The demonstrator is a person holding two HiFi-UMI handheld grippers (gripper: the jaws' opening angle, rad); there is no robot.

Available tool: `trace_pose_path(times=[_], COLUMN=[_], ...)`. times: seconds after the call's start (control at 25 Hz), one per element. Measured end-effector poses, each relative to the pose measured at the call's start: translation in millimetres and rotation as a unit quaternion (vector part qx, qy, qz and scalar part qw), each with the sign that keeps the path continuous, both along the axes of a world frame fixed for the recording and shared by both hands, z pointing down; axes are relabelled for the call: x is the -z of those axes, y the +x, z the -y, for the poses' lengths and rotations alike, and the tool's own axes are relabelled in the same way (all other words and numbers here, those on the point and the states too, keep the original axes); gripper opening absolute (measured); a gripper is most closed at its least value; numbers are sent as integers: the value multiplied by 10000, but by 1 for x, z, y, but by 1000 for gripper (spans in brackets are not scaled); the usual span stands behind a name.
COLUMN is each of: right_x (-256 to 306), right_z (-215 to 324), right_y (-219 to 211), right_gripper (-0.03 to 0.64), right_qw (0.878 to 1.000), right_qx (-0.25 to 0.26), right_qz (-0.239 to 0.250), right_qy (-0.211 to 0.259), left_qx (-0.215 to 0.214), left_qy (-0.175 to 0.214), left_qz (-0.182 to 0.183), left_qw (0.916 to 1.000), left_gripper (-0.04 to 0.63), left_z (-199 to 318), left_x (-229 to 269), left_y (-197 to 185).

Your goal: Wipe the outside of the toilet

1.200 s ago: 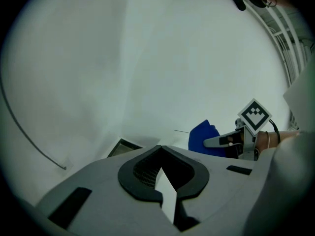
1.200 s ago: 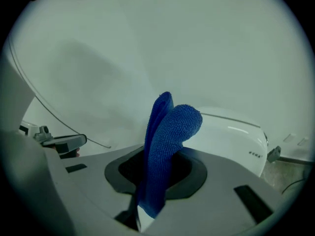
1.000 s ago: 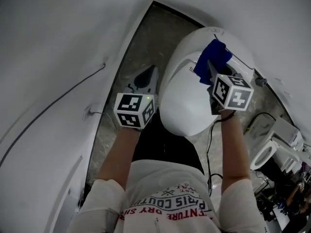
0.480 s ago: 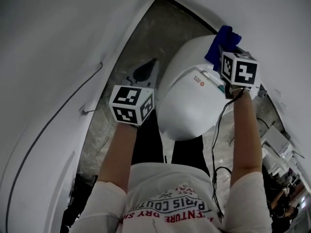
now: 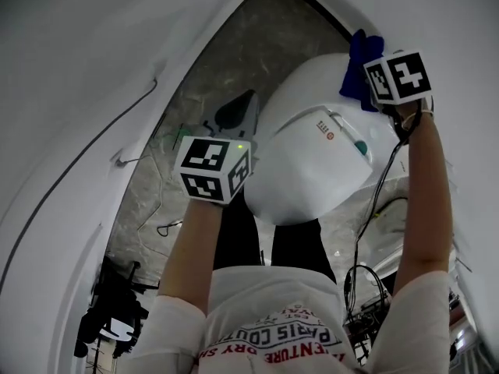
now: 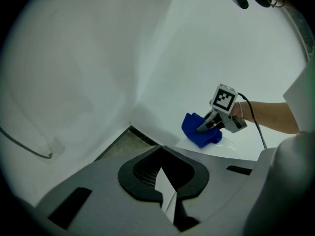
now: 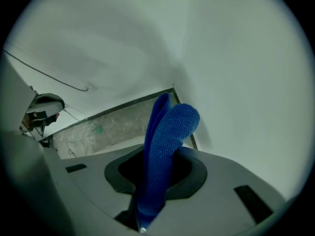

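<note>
The right gripper [image 5: 366, 82] is clamped on a folded blue cloth [image 5: 359, 55], which sticks up out of its jaws and rests on the far right end of the white toilet [image 5: 308, 174], close to the wall [image 5: 444, 14]. The left gripper [image 5: 234, 119] hangs over the floor [image 5: 249, 53] just left of the toilet, well apart from the cloth, its jaws drawn nearly together with nothing between them.

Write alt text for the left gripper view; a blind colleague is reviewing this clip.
The right gripper, held out on a bare forearm, holds a blue cloth against the top of the white toilet, near a corner of white walls. In the foreground, the left gripper has its grey jaws closed on nothing.
</note>
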State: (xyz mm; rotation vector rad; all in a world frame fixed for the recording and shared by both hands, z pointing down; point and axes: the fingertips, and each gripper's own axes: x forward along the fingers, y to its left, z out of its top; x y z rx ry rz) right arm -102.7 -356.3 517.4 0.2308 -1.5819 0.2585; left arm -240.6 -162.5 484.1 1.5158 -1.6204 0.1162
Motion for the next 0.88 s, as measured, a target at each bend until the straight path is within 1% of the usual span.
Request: trace_pose_path(times=[0.12, 0.24, 0.32, 0.44, 0.56, 0.76, 0.88], right_x=[-16, -29, -37, -50, -65, -92, -111], right_z=[-9, -17, -24, -34, -43, -66, -81], right_y=[-9, -15, -20, -26, -31, -39, -43], right_gripper=[77, 77, 77, 77, 77, 77, 77], right_qw=[9989, 9961, 9929, 9879, 9810, 9655, 9577], right_qx=[332, 715, 957, 1170, 1446, 2010, 2243], right_qz=[-147, -343, -489, -653, -854, -1172, -1327], right_qy=[-290, -399, -502, -779, -977, -1167, -1219], left_qx=[38, -48, -94, -184, -211, -191, -240], left_qy=[-204, -408, -509, -607, -683, -826, -885], left_qz=[5, 22, -21, -129, -193, -249, -401], left_qw=[9998, 9992, 9987, 9979, 9973, 9961, 9950], left_gripper=[6, 6, 6, 6, 6, 6, 6], left_z=[-6, -9, -11, -14, -20, -39, -58], left_x=[-22, -40, -49, -61, -75, -101, -117], left_y=[2, 8, 13, 22, 29, 33, 38])
